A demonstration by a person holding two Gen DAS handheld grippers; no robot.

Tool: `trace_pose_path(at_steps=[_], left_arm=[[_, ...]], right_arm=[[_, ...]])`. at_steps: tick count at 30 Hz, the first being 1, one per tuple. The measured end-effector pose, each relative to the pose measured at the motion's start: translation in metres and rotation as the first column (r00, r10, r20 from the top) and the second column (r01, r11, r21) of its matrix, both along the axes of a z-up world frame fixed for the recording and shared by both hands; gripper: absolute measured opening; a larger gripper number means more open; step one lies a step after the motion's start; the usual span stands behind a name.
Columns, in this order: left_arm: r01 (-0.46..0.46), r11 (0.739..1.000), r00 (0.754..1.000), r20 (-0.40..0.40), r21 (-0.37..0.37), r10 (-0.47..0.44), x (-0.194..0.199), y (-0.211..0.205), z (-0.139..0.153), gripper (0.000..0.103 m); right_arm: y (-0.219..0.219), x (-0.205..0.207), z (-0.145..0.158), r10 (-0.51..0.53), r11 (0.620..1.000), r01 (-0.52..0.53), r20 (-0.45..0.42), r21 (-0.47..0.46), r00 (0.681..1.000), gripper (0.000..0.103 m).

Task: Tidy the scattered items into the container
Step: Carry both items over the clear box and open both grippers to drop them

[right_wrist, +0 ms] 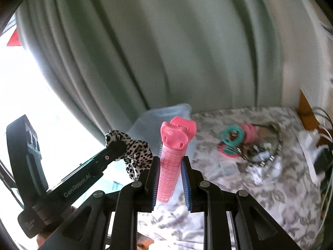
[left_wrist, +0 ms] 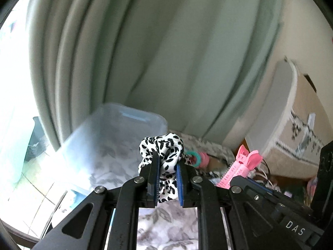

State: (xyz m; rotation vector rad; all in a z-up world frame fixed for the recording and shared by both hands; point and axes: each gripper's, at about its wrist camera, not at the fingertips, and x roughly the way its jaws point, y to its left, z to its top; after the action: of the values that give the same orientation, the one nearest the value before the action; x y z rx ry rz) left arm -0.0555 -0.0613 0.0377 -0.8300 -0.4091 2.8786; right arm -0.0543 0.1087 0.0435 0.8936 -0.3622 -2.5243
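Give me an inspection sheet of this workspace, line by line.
Surface: floral grey-and-white cloth.
Job's things: clear plastic container at the far edge; leopard-print scrunchie and pink hair roller clip both lifted; teal and pink hair ties and a studded headband lying in a pile on the cloth.
Clutter: a cardboard box at the right.
Grippers: left gripper shut on the scrunchie; right gripper shut on the roller clip.
Cables: white cords at the right edge.
Surroundings: green curtain, bright window at left.

Spotted scrunchie (left_wrist: 164,156) and pink roller clip (right_wrist: 172,156) held aloft; clear container (left_wrist: 116,137) upright.
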Motion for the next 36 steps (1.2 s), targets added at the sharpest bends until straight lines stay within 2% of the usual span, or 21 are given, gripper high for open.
trace_pose_path(at_steps=[7, 13, 22, 36], left_arm=[[-0.091, 0.996, 0.996, 0.015, 0.026, 0.091, -0.007, -0.046, -0.004, 0.014], [-0.152, 0.987, 0.987, 0.053, 0.050, 0.149, -0.020, -0.076, -0.022, 0.014], [-0.140, 0.988, 0.984, 0.119, 0.062, 0.132, -0.047, -0.084, -0.051, 0.014], [-0.130, 0.988, 0.975, 0.191, 0.079, 0.113, -0.075, -0.082, -0.078, 0.015]], right_arm=[[-0.051, -0.014, 0.011, 0.082, 0.996, -0.080, -0.033, 0.039, 0.996, 0.022], [-0.084, -0.032, 0.003, 0.126, 0.990, -0.125, -0.016, 0.068, 0.992, 0.022], [-0.108, -0.056, -0.026, 0.145, 0.983, -0.151, 0.063, 0.105, 0.987, 0.022], [-0.111, -0.077, -0.060, 0.139, 0.977, -0.161, 0.159, 0.137, 0.977, 0.025]])
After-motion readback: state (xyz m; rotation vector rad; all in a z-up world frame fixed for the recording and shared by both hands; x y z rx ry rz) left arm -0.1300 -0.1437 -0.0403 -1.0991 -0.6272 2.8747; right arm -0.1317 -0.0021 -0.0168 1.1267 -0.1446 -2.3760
